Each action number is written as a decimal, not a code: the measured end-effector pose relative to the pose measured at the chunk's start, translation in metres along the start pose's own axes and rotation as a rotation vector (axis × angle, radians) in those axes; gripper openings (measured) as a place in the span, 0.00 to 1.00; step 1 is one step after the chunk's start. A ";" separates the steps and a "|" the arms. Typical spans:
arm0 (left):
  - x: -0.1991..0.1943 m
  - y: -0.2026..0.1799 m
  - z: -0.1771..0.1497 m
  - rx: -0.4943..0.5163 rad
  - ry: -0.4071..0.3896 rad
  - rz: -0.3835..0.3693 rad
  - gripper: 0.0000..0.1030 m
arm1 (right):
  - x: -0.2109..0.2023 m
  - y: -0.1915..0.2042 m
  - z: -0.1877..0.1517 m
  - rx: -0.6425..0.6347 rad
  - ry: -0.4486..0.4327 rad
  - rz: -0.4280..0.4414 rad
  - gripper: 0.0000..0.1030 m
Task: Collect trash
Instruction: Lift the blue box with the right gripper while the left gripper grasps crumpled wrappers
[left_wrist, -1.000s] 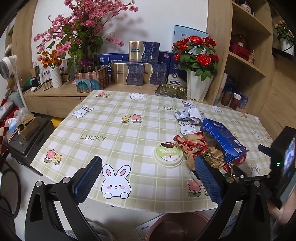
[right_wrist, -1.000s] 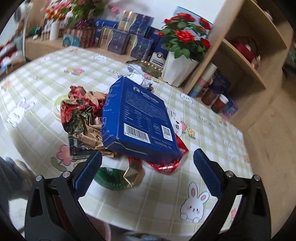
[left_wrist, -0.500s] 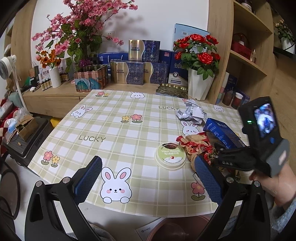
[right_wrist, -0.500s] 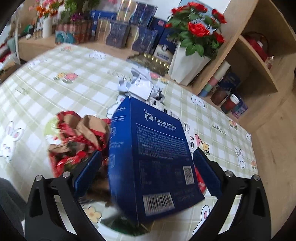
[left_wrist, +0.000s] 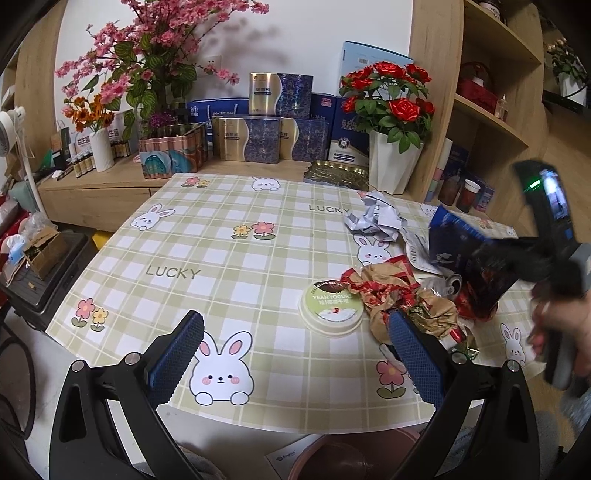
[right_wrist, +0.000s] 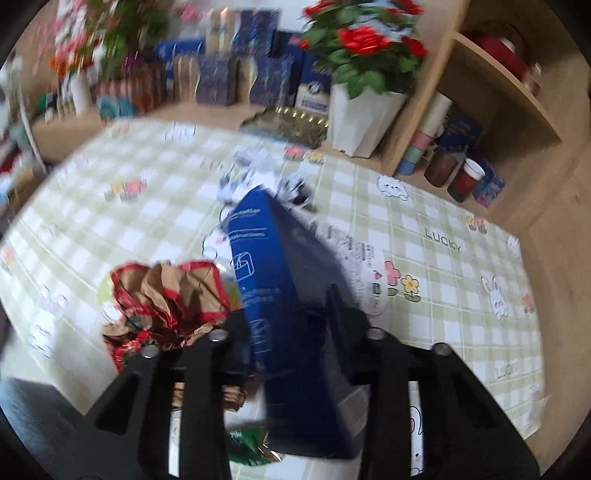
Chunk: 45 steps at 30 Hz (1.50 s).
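A pile of trash lies at the right of the checked tablecloth (left_wrist: 221, 258): a crumpled red-and-brown wrapper (left_wrist: 391, 291), a round yoghurt lid (left_wrist: 330, 306), crumpled white paper (left_wrist: 373, 218) and a can (left_wrist: 452, 282). My right gripper (right_wrist: 286, 314) has its jaws closing on a blue coffee box (right_wrist: 266, 251). The box stands between its fingers and is tipped up off the pile. The left wrist view shows that box (left_wrist: 450, 236) raised in the blurred right gripper (left_wrist: 495, 258), held by a hand. My left gripper (left_wrist: 295, 315) hangs open over the table's near edge, holding nothing.
A brown bin (left_wrist: 343, 458) sits on the floor under the near table edge. At the back stand a white vase of red roses (left_wrist: 391, 162), a gold tray (left_wrist: 338, 171) and stacked gift boxes (left_wrist: 251, 138). Shelves with cups (left_wrist: 465, 188) are at the right.
My right gripper went from wide open around the blue box to closed on it, and the box has tipped up and risen from the pile. My left gripper has stayed put.
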<state>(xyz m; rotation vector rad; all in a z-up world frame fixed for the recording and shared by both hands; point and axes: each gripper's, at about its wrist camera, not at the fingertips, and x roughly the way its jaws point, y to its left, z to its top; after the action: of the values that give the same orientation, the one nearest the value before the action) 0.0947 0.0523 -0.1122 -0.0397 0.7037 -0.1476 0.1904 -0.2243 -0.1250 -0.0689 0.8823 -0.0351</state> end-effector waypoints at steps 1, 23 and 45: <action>0.001 -0.002 0.000 0.001 0.003 -0.004 0.95 | -0.004 -0.010 -0.001 0.031 -0.003 0.014 0.30; 0.034 -0.046 0.000 0.038 0.113 -0.170 0.75 | -0.017 -0.091 -0.046 0.284 -0.080 0.207 0.23; 0.146 -0.054 0.014 -0.204 0.343 -0.290 0.56 | -0.040 -0.100 -0.069 0.376 -0.161 0.254 0.23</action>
<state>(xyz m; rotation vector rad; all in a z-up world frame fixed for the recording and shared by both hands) 0.2071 -0.0227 -0.1905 -0.3187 1.0529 -0.3654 0.1117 -0.3249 -0.1307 0.3865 0.7061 0.0422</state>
